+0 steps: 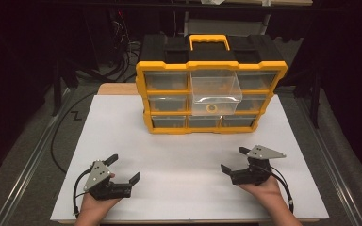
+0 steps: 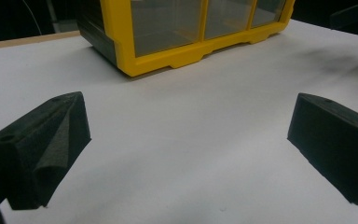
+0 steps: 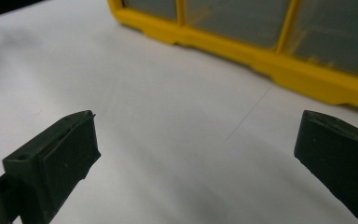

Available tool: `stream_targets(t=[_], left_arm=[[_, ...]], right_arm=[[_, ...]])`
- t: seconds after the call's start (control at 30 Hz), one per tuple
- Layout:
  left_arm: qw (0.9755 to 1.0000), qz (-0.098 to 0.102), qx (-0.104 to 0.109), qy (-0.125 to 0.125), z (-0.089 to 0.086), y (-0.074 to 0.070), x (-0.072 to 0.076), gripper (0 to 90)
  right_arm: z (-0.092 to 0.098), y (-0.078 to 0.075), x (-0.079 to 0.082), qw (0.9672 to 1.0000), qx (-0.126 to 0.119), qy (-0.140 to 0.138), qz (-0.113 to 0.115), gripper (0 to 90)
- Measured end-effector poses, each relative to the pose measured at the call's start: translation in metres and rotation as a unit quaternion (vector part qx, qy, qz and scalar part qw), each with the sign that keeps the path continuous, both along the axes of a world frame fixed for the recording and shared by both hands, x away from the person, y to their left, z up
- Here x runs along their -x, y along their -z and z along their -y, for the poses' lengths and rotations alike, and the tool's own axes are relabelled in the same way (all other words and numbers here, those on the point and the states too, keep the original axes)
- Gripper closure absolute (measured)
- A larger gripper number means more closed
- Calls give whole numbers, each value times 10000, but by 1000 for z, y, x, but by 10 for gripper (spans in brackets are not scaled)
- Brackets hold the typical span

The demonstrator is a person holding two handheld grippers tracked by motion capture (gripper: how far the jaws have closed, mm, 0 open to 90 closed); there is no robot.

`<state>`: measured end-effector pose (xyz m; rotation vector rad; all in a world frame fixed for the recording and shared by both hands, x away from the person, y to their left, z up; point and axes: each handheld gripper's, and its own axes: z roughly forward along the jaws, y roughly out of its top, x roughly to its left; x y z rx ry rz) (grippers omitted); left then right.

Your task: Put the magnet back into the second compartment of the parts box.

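Both tongs rest wide apart and empty on the white tabletop, the left tongs at lower left of the high view, the right tongs at lower right. The one pulled-out clear drawer, top centre of the yellow organizer at upper middle, holds one yellow ring. I'd approach squarely, grip only the drawer's front lip, move straight. Nine drawers, two tongs.

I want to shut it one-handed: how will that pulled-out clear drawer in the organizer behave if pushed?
The clear drawer looks like thin rigid plastic, nearly empty except for a small ring, so probably light and easy to slide. The organizer is wide and low, so it seems unlikely to tip, though it might skid on the smooth white board.
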<state>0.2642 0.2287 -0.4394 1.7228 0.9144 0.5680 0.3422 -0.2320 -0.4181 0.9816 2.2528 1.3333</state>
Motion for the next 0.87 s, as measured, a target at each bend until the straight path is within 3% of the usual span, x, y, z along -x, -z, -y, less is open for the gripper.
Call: stream_targets(t=[0.03, 0.17, 0.23, 0.4, 0.87], left_arm=[[10000, 1, 1, -11, -1, 0, 0, 2], [10000, 1, 22, -67, -2, 0, 0, 2], [9999, -9, 44, -99, -2, 0, 1, 2], [9999, -41, 23, -123, 0, 1, -1, 2], [9998, -30, 20, -188, -2, 0, 2, 2]], right_arm=[[5, -1, 4, 9997, -155, 91, 149, 1], [17, -2, 11, 9983, -427, 211, 323, 1], [32, 2, 18, 9962, -731, 247, 415, 1], [41, 6, 17, 9960, -760, 323, 344, 1], [32, 8, 16, 9963, -695, 361, 359, 1]])
